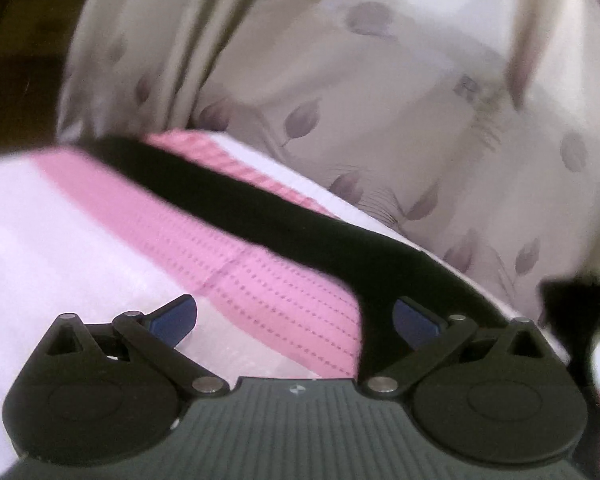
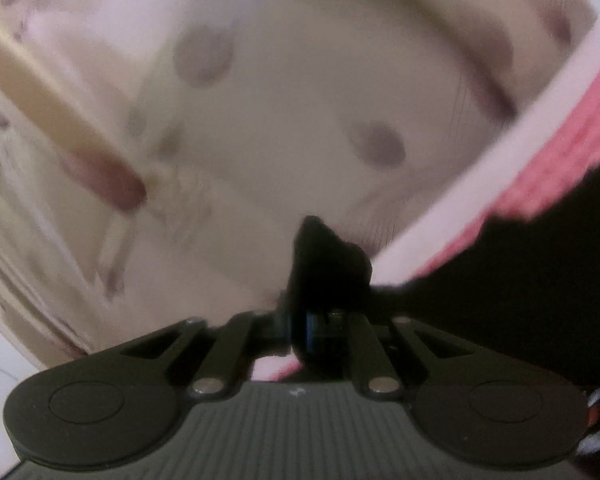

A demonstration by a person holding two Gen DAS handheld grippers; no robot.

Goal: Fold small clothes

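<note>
Garment pinched on one side only

Garment [image 1: 260, 280], pink with black trim, lies under the wide-open left hand-held gripper [image 1: 296, 320]. The right hand-held gripper [image 2: 312, 332] pinches its black edge [image 2: 324, 256]; a thin, blurred hold may slip over the sheet [image 1: 380, 100].

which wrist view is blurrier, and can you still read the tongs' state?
Right wrist: heavy motion smear over the leaf-print sheet; right tongs read shut on the black fabric. Left wrist: milder blur; left tongs plainly open over the pink ribbed cloth.
</note>
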